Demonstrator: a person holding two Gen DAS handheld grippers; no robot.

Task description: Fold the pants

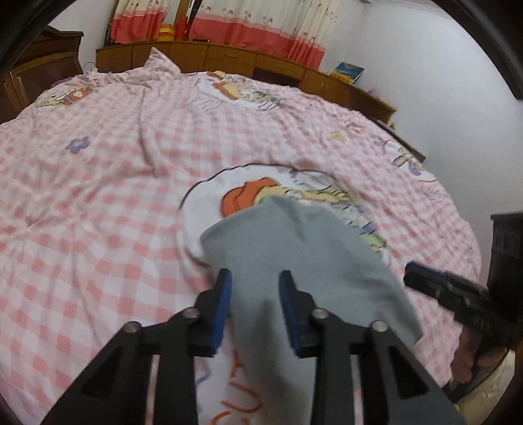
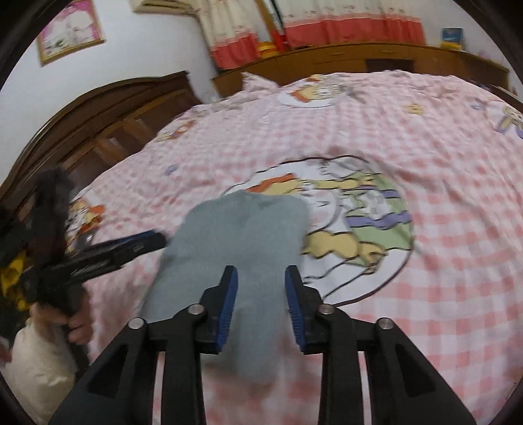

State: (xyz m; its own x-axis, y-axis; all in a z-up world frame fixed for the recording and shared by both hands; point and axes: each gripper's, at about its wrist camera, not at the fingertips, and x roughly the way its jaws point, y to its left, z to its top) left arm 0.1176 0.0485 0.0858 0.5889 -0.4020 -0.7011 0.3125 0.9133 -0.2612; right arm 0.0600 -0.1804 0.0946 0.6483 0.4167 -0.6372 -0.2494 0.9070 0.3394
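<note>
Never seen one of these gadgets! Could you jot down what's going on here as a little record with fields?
Place: bed with a pink checked cover
Garment: grey pants, lying on the cover
Left tool: jaws apart, grey cloth between them, not visibly pinched
Right tool: jaws apart, grey cloth between them, not visibly pinched
Background: wooden cabinets, curtains

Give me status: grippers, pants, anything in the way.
Left gripper and right gripper both open, pads clear of cloth. Grey pants bunched on the checked bedspread, running under both. Nothing in the way.
</note>
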